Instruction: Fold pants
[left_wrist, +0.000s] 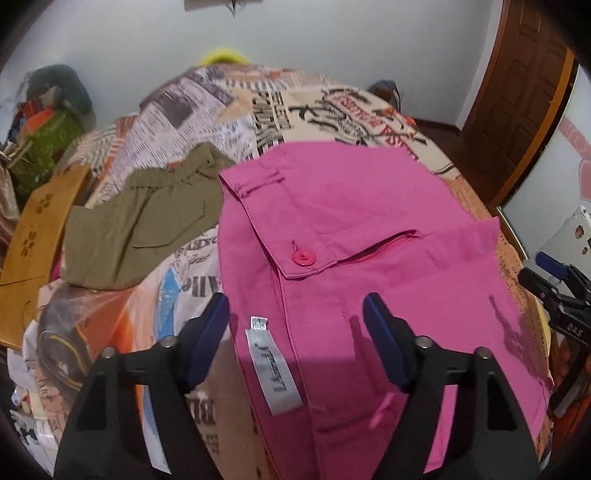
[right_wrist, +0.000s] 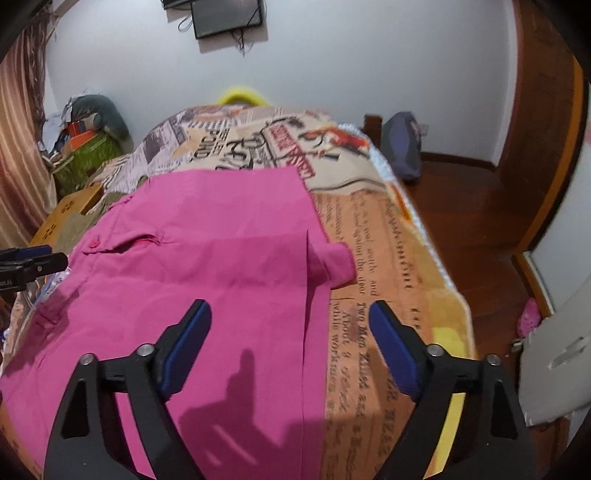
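Both grippers are spread wide and hold nothing: left gripper (left_wrist: 295, 314) hovers over the near-left part of the pink pants (left_wrist: 369, 229), above the white label (left_wrist: 271, 369); right gripper (right_wrist: 290, 319) straddles their right edge. Pants lie flat on the bed (right_wrist: 388, 240), partly folded. Risks: a small flap (right_wrist: 334, 264) sticks out past that right edge and could bunch inside a fold; pinching one layer only would skew the stack; olive pants (left_wrist: 140, 225) just left of the pink ones could get dragged along.
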